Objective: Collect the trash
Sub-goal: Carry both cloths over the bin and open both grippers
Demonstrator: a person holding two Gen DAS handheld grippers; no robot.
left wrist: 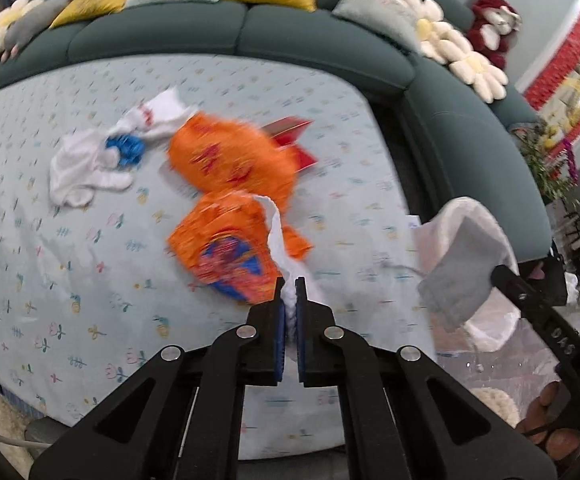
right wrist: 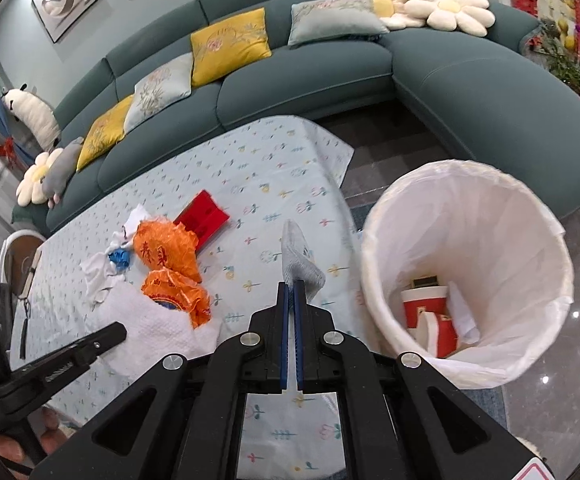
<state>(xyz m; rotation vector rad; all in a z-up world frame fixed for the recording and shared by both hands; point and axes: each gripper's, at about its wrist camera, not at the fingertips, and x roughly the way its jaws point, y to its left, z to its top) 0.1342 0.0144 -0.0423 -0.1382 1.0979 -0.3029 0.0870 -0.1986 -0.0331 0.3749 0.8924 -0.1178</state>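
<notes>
White-lined trash bin (right wrist: 469, 272) stands at three o'clock off the flowered table (right wrist: 250, 168). Left gripper (left wrist: 290, 286) pinches a crumpled white paper towel (left wrist: 280, 240) above the tabletop; right gripper (right wrist: 291, 286) clamps a limp grey cloth scrap (right wrist: 299, 256).

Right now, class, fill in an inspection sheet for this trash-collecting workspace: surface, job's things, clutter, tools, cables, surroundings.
Surface: table under a pale floral tablecloth.
Job's things: two orange wrappers, a white paper towel, a white rag with a blue scrap, a red box; a lined bin beside the table already holds red-and-white cartons.
Clutter: nothing seen beyond the trash.
Tools: left tool shut on the paper towel's edge; right tool shut on a grey cloth.
Cables: nothing seen.
Surroundings: teal sofa with cushions, flower pillows and plush toys; potted plant.
</notes>
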